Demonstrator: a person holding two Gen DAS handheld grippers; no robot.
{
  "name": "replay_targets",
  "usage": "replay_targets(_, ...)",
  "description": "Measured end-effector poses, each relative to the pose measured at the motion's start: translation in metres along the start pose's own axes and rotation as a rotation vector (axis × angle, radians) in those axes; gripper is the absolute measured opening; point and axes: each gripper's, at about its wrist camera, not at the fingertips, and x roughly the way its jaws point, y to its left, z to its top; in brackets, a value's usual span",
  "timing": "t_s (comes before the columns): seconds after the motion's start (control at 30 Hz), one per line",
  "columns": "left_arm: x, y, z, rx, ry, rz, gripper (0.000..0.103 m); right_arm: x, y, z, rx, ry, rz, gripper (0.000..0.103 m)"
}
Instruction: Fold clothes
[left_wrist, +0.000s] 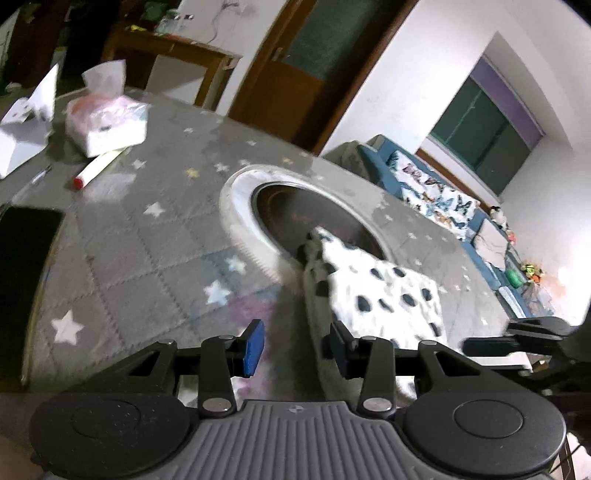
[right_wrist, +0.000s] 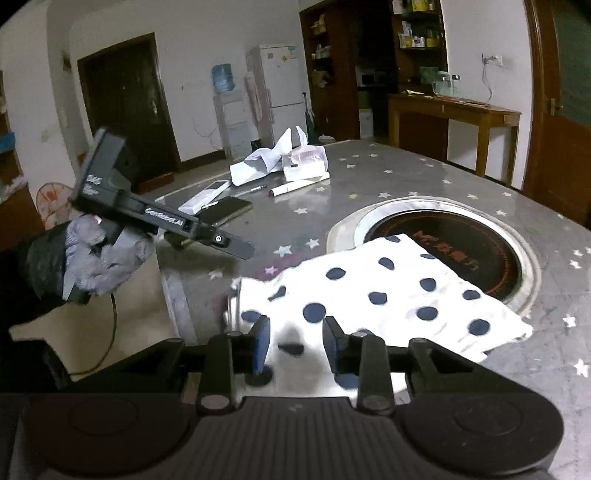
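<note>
Polka-dot garment (right_wrist: 391, 295), white soft cloth with dark spots, lies folded flat, overlapping the round inset cooktop (right_wrist: 476, 240). Left gripper (left_wrist: 295, 349) part-open, empty. Right gripper (right_wrist: 295, 347) part-open over the cloth edge, gripping nothing.

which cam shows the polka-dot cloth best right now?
Right wrist. The polka-dot cloth lies folded, sharp and nearly whole, overlapping the round inset cooktop. Left wrist shows the cloth blurred, edge-on, partly hidden behind the gripper fingers.

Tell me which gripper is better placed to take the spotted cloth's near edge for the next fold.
Right, probably. The right gripper hangs open directly over the spotted cloth, while the left gripper is open beside it, mostly above the table.
</note>
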Motion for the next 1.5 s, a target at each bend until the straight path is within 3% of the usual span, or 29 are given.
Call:
replay_targets(0.23, 0.006, -0.031, 0.005, 0.062, -0.019, -0.121, 0.041, 0.038, 0.01, -0.009, -0.013, 0.058, 0.052, 0.031)
replay_targets(0.37, 0.026, -0.049, 0.0, 0.088, 0.021, -0.193, 0.037, 0.047, 0.013, -0.019, 0.007, 0.074, 0.073, 0.035)
replay_targets(0.53, 0.047, -0.049, -0.01, 0.086, 0.082, -0.183, 0.036, 0.031, 0.006, -0.018, 0.035, 0.042, 0.073, 0.037)
replay_targets(0.67, 0.049, -0.038, -0.016, 0.077, 0.107, -0.162, 0.035, 0.008, -0.017, -0.015, 0.095, -0.016, 0.022, 0.04)
replay_targets(0.83, 0.042, -0.044, -0.013, 0.105, 0.094, -0.155, 0.035, 0.001, -0.057, -0.004, 0.174, -0.09, -0.112, 0.04)
replay_targets(0.97, 0.04, -0.061, -0.011, 0.145, 0.074, -0.191, 0.035, 0.018, -0.082, 0.007, 0.186, -0.078, -0.24, 0.04)
replay_targets(1.07, 0.045, -0.069, -0.013, 0.164, 0.091, -0.202, 0.035, 0.036, -0.099, 0.009, 0.201, -0.055, -0.29, 0.04)
replay_targets(1.33, 0.051, -0.06, -0.025, 0.151, 0.132, -0.188, 0.035, 0.064, -0.134, -0.01, 0.284, -0.012, -0.346, 0.039)
replay_targets(1.5, 0.048, -0.06, -0.026, 0.154, 0.127, -0.189, 0.035, 0.064, -0.131, -0.004, 0.264, -0.009, -0.359, 0.039)
